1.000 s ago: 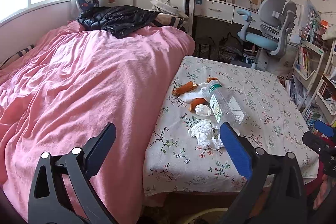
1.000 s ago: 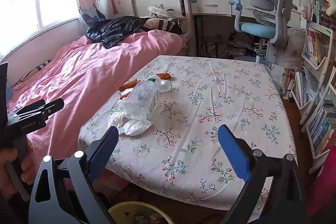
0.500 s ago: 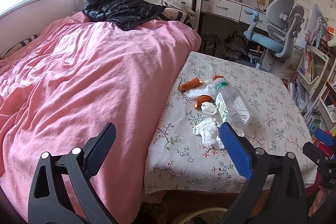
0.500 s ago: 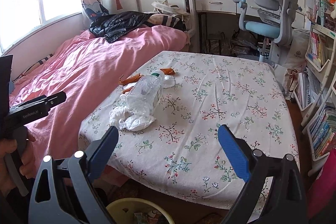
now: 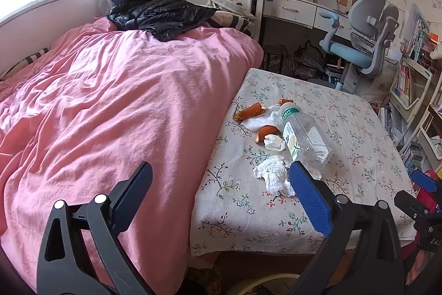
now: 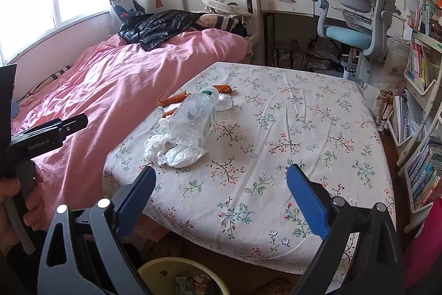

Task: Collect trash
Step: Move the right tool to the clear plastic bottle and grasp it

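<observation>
1. A low table (image 6: 317,129) under a flowered cloth stands against the side of a bed with a pink quilt (image 5: 110,101); the two touch along the table's left edge, with no gap showing between them.
2. The right half of the tabletop and its near strip are bare cloth — open room for moving. Past the far edge stand a desk chair (image 6: 356,15) and a desk; bookshelves (image 6: 422,170) crowd the right side.
3. The trash sits in one cluster on the table's left part, near the bed edge: a clear plastic bottle (image 6: 193,118) lying on its side with the cap end pointing away, crumpled white tissues (image 6: 174,151) at its near end, and orange peel pieces (image 6: 172,100) by its far end.
4. A yellow bin (image 6: 154,273) shows below the table's near edge, with scraps inside.
5. The left gripper (image 5: 221,184) hangs over the seam between quilt and table, fingers wide apart and holding nothing; the tissues lie just inside its right finger, the bottle just beyond.
6. The right gripper (image 6: 221,187) hovers over the table's near edge — fingers spread, nothing between them but bare cloth. The tissues lie ahead, just beyond its left finger.
</observation>
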`<state>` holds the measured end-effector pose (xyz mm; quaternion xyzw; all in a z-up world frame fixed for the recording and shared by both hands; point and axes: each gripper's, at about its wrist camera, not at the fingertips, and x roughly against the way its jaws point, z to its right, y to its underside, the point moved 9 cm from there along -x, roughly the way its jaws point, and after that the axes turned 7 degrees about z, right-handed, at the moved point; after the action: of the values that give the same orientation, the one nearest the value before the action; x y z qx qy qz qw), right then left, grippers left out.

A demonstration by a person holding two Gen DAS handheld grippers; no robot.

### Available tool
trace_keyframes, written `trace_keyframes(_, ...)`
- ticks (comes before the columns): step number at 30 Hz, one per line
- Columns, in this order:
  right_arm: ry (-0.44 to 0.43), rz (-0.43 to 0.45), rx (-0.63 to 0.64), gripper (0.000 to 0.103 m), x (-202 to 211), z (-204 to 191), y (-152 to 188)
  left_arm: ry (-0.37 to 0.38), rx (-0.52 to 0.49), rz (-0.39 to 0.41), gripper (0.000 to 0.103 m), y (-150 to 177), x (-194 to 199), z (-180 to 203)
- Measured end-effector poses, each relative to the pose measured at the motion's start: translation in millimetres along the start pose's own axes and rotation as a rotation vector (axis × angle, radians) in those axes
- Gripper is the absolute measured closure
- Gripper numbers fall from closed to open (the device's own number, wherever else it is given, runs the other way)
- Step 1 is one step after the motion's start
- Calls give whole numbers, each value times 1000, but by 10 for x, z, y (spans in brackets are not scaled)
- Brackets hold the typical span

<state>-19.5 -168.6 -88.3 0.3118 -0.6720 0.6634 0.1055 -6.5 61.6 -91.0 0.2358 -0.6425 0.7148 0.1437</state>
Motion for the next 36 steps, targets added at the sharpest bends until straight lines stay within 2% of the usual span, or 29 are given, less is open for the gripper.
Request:
trace_keyframes(7, -5, -5, 5, 11, -16, -29, 16, 17, 3, 11, 7, -27, -5, -13)
trace_keyframes(15, -53, -10, -13, 11, -67, -184, 0, 14, 133, -15, 7, -48, -118, -274)
trace_keyframes(19, -83, -24, -32, 11, -202, -275, -35, 7, 142, -30, 7, -57, -214, -312)
trace_keyframes(25, -107, -49, -74, 11, -621, -385, -266, -4, 126, -58, 7, -55, -359, -319)
trace_keyframes(30, -81, -130, -72, 11, -1171, -512, -392, -9, 117, -101, 7, -7, -482, -311)
trace_keyframes(33, -48, -201, -84, 11, -1525, -517, -361, 16, 114, -132, 7, 54, -531, -268)
trace_keyframes(34, -42, -225, -94, 13, -1641, -508, -332, 32, 110, -144, 7, 74, -551, -229)
trace_keyframes(35, -46, -248, -105, 28, -1724, -494, -297, 46, 100, -154, 7, 95, -572, -191)
trace_keyframes(36, -59, -281, -119, 36, -1809, -480, -251, 62, 87, -166, 7, 118, -596, -142)
